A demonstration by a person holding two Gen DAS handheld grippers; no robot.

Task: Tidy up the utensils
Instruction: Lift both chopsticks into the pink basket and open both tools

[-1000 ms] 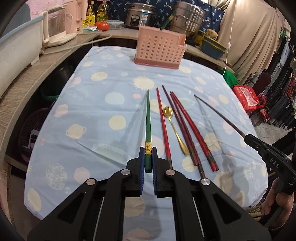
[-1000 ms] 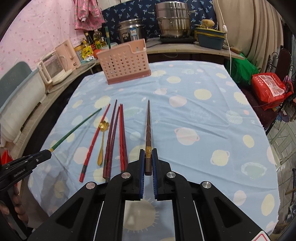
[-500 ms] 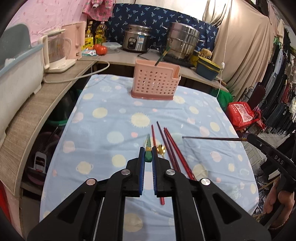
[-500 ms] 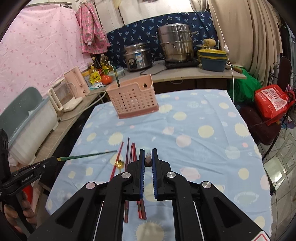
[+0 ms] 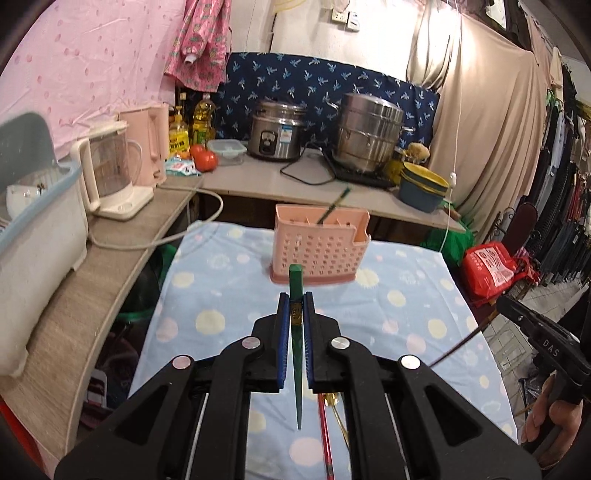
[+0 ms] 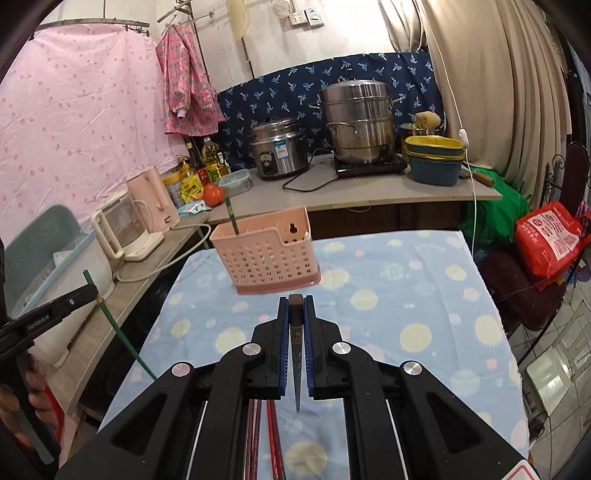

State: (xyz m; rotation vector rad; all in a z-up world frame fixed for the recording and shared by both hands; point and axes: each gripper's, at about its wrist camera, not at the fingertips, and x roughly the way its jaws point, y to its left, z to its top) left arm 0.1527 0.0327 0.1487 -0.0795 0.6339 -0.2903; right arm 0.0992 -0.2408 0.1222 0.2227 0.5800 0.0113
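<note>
A pink dotted sheet (image 6: 74, 110) covers the left wall, with a navy leaf-print cloth (image 6: 332, 85) behind the counter (image 6: 369, 188) and beige curtains (image 6: 498, 92) at right. A wall socket (image 6: 304, 16) sits high on the white plaster (cord hanging down). Tiled floor (image 6: 561, 354) shows lower right.

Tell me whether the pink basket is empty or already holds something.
Not empty: one green chopstick stands tilted inside the pink basket, its top above the rim.

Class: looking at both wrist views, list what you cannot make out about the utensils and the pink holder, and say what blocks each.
- Red chopsticks, right wrist view: mostly hidden under the right gripper.
- Gold spoon, left wrist view: bowl covered by the left gripper.
- Pink holder: contents below the rim screened by its wall.
</note>
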